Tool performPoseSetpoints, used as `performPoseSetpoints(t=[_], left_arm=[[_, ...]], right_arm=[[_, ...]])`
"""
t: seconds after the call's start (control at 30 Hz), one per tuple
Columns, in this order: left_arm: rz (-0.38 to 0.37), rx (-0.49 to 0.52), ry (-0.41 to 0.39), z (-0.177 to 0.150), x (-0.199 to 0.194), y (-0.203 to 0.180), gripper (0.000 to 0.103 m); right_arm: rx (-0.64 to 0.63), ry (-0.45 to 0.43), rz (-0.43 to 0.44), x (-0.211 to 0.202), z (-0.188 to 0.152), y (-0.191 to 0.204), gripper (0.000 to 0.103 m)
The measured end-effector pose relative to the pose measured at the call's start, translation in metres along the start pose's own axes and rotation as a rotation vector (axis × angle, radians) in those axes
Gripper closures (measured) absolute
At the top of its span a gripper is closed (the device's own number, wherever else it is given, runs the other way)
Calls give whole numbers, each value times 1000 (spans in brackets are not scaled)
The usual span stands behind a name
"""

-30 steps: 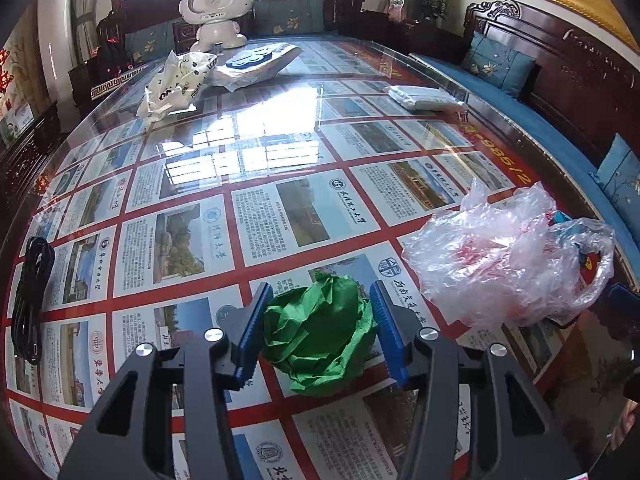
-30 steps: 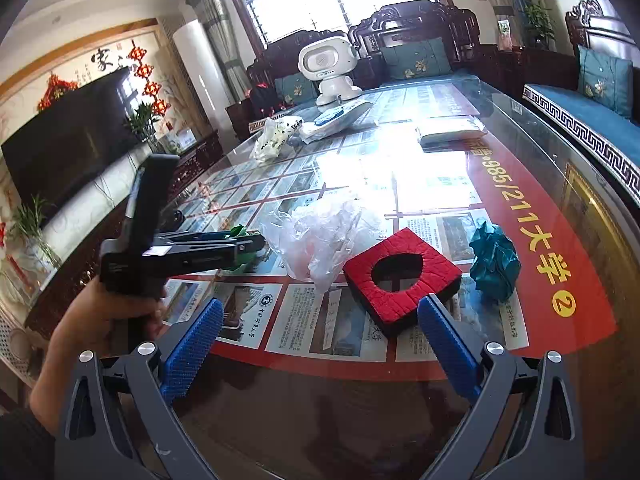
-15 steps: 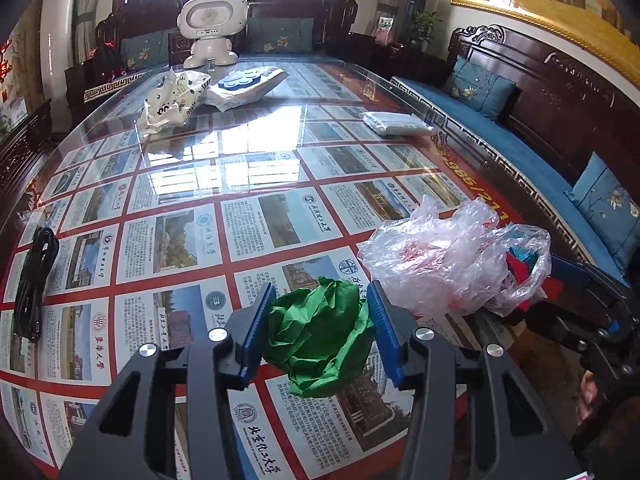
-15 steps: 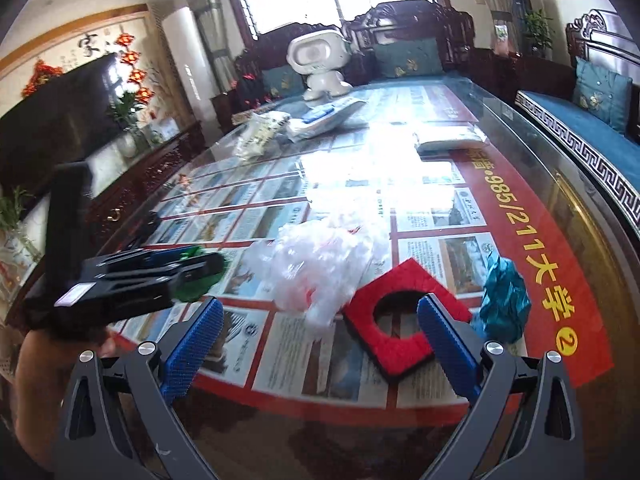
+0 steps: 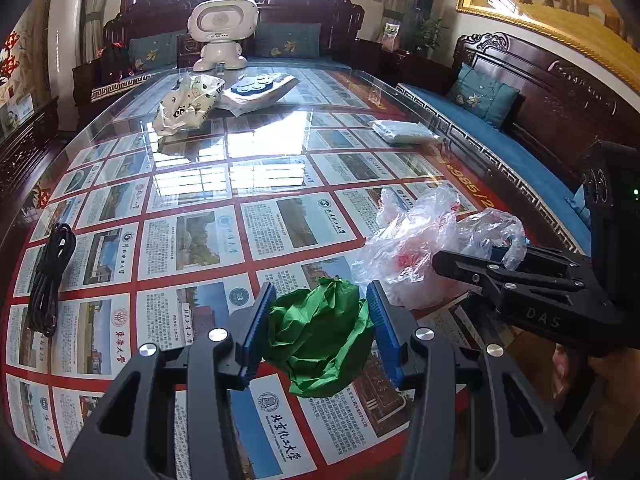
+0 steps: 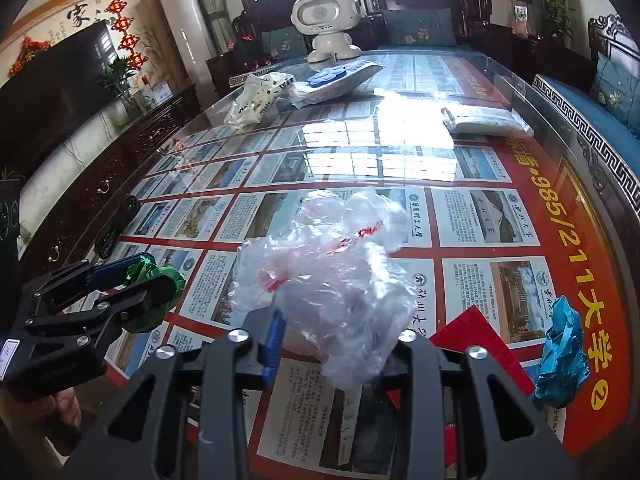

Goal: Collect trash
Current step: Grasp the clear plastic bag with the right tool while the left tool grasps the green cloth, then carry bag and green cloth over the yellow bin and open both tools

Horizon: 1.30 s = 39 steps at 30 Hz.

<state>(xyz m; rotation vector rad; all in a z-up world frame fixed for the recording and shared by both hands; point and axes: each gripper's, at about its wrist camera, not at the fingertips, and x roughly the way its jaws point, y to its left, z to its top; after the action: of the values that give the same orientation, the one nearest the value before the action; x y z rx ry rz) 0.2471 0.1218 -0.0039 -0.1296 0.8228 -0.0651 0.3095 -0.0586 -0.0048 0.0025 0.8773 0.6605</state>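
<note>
My left gripper (image 5: pixel 318 326) is shut on a crumpled green paper ball (image 5: pixel 320 336) and holds it above the glass table (image 5: pixel 248 168). The ball also shows in the right wrist view (image 6: pixel 154 296). My right gripper (image 6: pixel 332 344) is shut on a clear crumpled plastic bag (image 6: pixel 332 272); its right finger is hidden behind the bag. The bag also shows in the left wrist view (image 5: pixel 432 252), right of the green ball. A crumpled teal paper ball (image 6: pixel 562 360) lies on the table at the right. A red foam piece (image 6: pixel 476 340) lies beside it, partly hidden.
At the far end stand a white robot toy (image 5: pixel 222 34), a white printed bag (image 5: pixel 188 102) and a package with a blue shape (image 5: pixel 260 88). A white packet (image 5: pixel 402 132) lies near the right edge. A black cable (image 5: pixel 52 276) lies at the left. Sofas surround the table.
My right gripper has moved forward and closed on the plastic bag, which is now lifted. My left gripper has risen and pulled back with the green ball still in it.
</note>
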Motion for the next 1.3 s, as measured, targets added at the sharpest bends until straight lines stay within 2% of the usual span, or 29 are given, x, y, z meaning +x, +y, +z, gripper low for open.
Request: performPoseSetpoints(t=[0.23,0.47,0.7,0.83,0.93,1.13,1.3], left_arm=[[-17,6,-29,-7,-21,-11,55],[-54,53,-67,-35,-68,-39,55],[-161,109,-52,-84,-114,-84,55],[-211,132,-20,-124,-135,-111,55],[-244,141,15,-156,-144,-127,55],[-305,136,71,-209,-150,-153,55],[-323,152,124,-250,-150,-167,55]], right_arm=[[3,-89,95,-49,-10,0,79],[-41,-155,117,-114,-46,7,79],[-65,-169,138,-188,-113,12,78],[-51,-167,144,-228,-163,12,78],[-37,-153,112,-252,-203,11,78],[-13,-108,64,-279,-266,12,78],[-27,-41,24,-278,-309,23,77]])
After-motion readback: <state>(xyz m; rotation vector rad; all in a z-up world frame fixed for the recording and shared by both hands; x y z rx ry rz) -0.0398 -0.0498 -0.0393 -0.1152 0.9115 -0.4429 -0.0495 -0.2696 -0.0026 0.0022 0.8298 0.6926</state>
